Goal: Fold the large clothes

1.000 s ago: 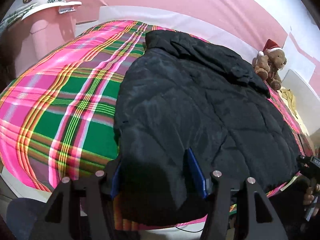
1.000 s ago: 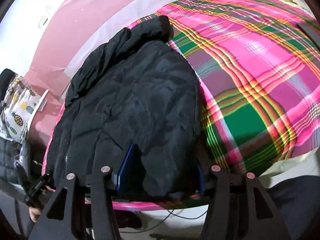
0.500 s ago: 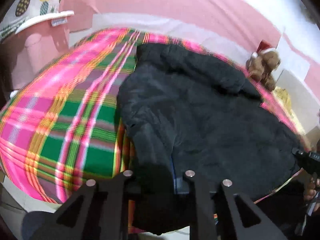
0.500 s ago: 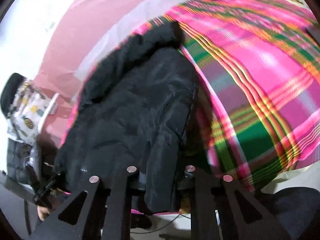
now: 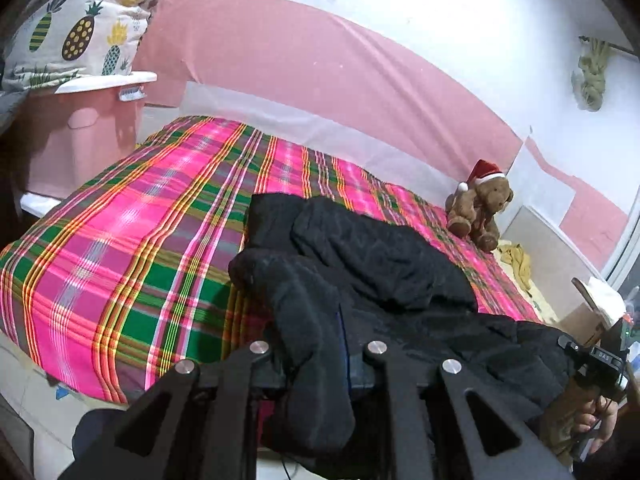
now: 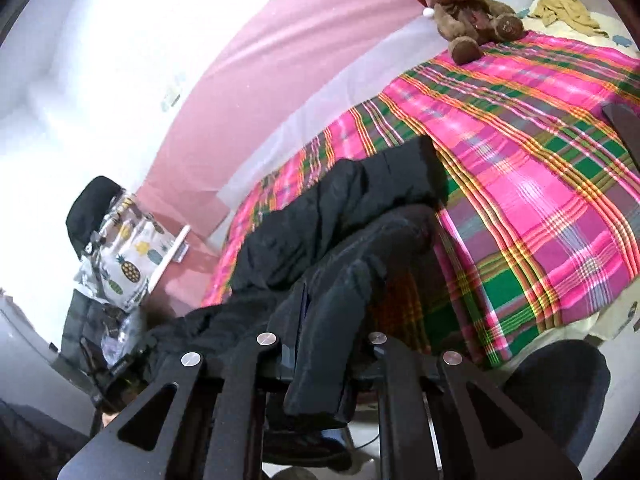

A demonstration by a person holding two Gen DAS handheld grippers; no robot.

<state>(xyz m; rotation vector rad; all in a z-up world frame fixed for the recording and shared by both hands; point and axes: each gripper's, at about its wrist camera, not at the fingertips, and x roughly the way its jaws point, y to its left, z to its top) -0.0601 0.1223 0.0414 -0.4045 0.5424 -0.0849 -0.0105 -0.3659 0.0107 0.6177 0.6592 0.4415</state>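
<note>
A large black padded jacket [image 5: 380, 264] lies on a bed with a pink and green plaid cover [image 5: 132, 240]. My left gripper [image 5: 316, 364] is shut on the jacket's near hem at its left corner and holds it lifted off the bed. My right gripper [image 6: 324, 352] is shut on the hem at the jacket's [image 6: 340, 232] right corner, also lifted. The hem hangs down over both grippers and hides the fingertips. The jacket's far part with the hood still rests on the plaid cover [image 6: 540, 160].
A brown teddy bear with a red hat [image 5: 480, 208] sits at the bed's far right corner; it also shows in the right wrist view [image 6: 464, 4]. A pink bin with a pineapple-print cushion [image 5: 76, 32] stands left of the bed. A pink-panelled wall runs behind.
Both grippers were open over the jacket's near hem. They shut on it and have lifted it up and forward, so the near half of the jacket has risen off the bed.
</note>
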